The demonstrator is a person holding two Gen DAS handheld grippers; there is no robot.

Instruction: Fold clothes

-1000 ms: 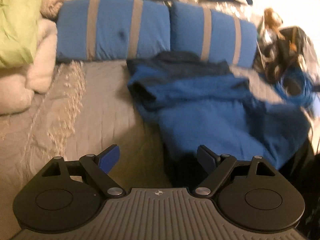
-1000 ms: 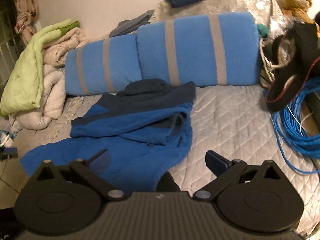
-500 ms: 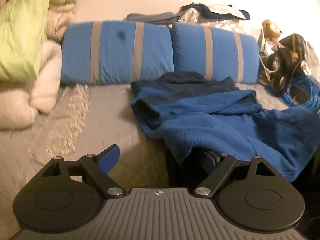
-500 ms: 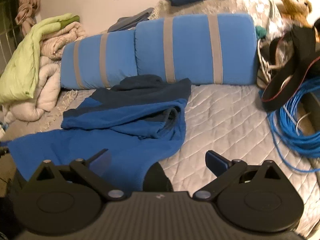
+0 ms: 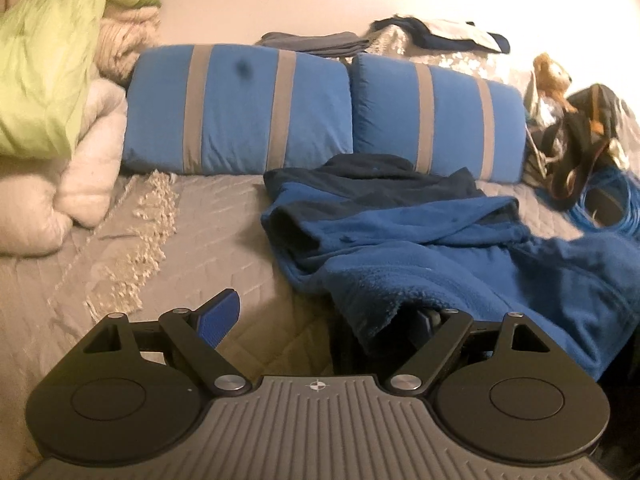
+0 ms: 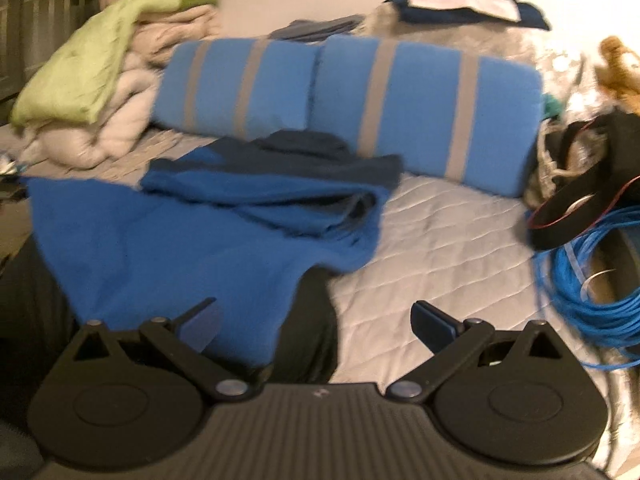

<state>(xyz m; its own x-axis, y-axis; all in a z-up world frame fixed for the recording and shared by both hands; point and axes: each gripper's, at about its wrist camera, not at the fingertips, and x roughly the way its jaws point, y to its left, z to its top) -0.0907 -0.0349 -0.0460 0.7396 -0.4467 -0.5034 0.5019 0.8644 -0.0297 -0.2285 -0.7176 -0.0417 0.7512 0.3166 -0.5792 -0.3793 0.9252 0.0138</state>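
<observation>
Both grippers spread | left gripper (image 5: 326, 314): blue fleece (image 5: 420, 256) hem drapes right finger | right gripper (image 6: 316, 324): fleece between fingers, unpinched

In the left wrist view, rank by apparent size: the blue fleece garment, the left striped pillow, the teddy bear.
1. blue fleece garment, though nearness to the camera enlarges it
2. left striped pillow
3. teddy bear, clearly smallest

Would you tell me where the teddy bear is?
In the left wrist view, the teddy bear sits far right, behind the black bag, beside the right striped pillow.
</observation>
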